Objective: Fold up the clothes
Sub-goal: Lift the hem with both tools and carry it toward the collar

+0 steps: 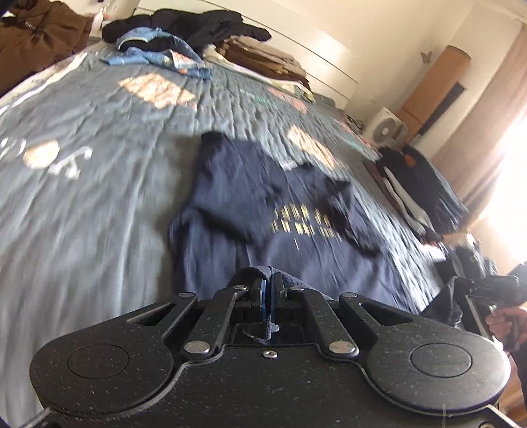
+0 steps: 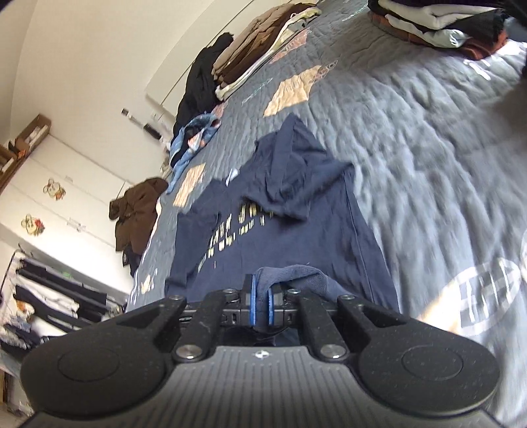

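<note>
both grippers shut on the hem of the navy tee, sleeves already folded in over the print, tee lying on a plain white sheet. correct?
One error: the bedding. The navy tee lies on a grey-blue quilted bedspread with printed patches, not a plain white sheet; both wrist views show it. The rest holds: left gripper and right gripper are each shut on the near edge, and the sleeves are folded in over the print.

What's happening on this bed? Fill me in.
A person is folding a navy T-shirt spread on the grey quilt. The left gripper and right gripper are each shut on its near edge. Both sleeves lie folded inward. Folded stacks and unfolded clothes sit further off.
</note>
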The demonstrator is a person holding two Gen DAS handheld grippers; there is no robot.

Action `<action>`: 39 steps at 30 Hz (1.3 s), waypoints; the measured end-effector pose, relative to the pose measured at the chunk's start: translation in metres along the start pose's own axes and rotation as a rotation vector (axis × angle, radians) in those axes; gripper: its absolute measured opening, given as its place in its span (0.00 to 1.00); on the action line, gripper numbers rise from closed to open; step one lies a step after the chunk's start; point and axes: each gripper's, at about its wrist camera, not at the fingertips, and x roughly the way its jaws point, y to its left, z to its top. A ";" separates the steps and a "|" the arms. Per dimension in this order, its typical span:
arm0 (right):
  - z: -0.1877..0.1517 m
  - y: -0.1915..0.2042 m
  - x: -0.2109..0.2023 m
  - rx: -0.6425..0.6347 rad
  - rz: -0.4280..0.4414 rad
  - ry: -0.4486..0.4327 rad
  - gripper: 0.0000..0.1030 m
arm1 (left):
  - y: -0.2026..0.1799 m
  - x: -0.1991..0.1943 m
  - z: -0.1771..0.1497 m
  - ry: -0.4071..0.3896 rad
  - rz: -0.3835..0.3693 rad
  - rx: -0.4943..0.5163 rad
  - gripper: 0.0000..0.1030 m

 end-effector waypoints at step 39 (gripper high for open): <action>0.139 -0.015 0.150 -0.217 -0.197 -0.085 0.70 | 0.027 0.050 0.023 -0.228 0.199 -0.049 0.73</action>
